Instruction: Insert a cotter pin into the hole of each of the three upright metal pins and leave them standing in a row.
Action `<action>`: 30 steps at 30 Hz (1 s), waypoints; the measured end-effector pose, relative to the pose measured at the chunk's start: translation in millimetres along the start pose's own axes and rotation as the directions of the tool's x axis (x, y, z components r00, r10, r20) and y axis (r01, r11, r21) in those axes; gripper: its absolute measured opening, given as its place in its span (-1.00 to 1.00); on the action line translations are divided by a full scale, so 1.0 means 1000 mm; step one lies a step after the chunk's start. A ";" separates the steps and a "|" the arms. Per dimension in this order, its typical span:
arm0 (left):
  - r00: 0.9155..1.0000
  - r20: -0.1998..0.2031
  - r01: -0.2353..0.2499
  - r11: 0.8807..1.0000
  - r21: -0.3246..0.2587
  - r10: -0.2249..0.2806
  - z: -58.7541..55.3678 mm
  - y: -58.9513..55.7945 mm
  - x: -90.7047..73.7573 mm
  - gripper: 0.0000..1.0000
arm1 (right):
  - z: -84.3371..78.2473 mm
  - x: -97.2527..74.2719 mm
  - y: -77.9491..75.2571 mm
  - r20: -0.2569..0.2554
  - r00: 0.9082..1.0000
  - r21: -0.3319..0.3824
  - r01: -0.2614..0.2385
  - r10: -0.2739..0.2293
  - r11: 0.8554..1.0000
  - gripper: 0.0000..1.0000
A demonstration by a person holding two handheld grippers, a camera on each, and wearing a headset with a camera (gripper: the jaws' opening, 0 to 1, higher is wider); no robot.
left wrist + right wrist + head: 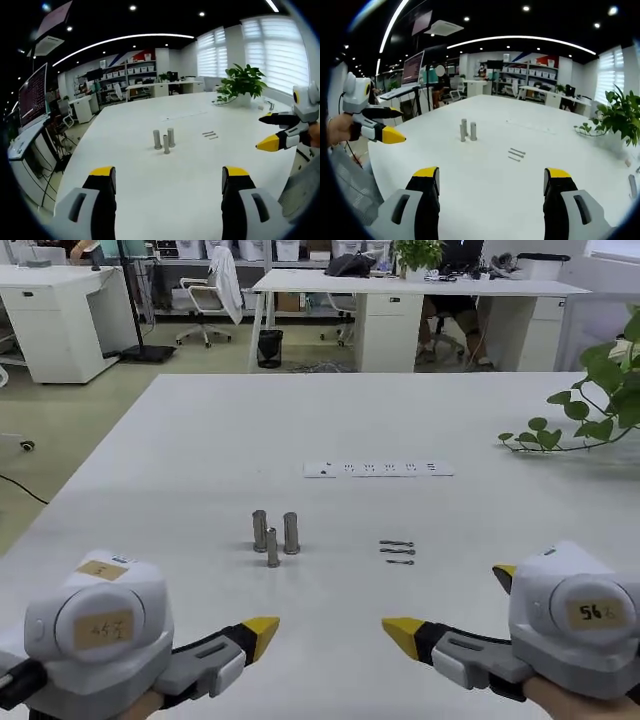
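Scene: a white workbench (200, 440) seen from above, with a power strip (378, 469) farther back and a leafy plant (600, 390) at the right edge.
Metal pins: three short grey metal pins (274, 536) stand upright in a tight triangle near the bench's middle, not in a row. Their holes are too small to make out.
Cotter pins: three cotter pins (397, 551) lie flat, side by side, near the metal pins on their right and clear of them.
Left gripper (168, 172): jaws spread wide and empty, hovering over the near edge, well short of the pins.
Right gripper (491, 173): the same, wide apart and holding nothing.
Step in hand: apparently the very start, as no cotter pin looks fitted.
Next move: likely a fine pinch on one thin cotter pin while the other gripper steadies a metal pin, which could topple easily.
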State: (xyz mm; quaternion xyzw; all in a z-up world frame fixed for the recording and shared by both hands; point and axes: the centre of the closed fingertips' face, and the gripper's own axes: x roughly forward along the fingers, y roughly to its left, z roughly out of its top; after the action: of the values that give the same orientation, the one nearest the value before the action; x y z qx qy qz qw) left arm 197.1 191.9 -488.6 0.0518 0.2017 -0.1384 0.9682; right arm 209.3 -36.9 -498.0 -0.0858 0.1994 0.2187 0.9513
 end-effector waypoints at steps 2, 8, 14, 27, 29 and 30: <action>1.000 -0.002 0.002 1.000 -0.002 -0.002 0.000 0.000 0.000 0.71 | -0.001 0.000 0.001 -0.002 1.000 0.004 -0.004 0.004 1.000 0.67; 1.000 0.003 0.004 1.000 0.009 -0.004 0.002 -0.002 -0.004 0.68 | -0.001 -0.002 0.005 0.005 1.000 0.016 -0.012 0.012 1.000 0.67; 1.000 0.000 0.006 1.000 0.024 -0.006 0.001 -0.003 -0.008 0.64 | 0.003 -0.002 0.006 0.027 1.000 0.012 -0.014 0.014 1.000 0.65; 1.000 -0.002 0.023 0.999 0.022 -0.023 0.001 -0.009 -0.012 0.50 | 0.005 -0.006 0.005 0.039 0.999 0.004 -0.027 0.027 1.000 0.62; 1.000 -0.003 0.025 0.999 0.022 -0.025 0.001 -0.010 -0.012 0.50 | 0.005 -0.007 0.004 0.037 0.999 0.003 -0.026 0.026 1.000 0.62; 1.000 -0.004 0.028 0.999 0.022 -0.027 0.001 -0.010 -0.012 0.49 | 0.004 -0.007 0.004 0.036 0.999 0.003 -0.026 0.026 1.000 0.62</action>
State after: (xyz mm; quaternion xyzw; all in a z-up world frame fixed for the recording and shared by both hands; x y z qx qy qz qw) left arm 184.2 184.6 -483.2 0.0598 0.2028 -0.1538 0.9652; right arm 203.5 -35.2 -491.8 -0.0775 0.1840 0.2323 0.9519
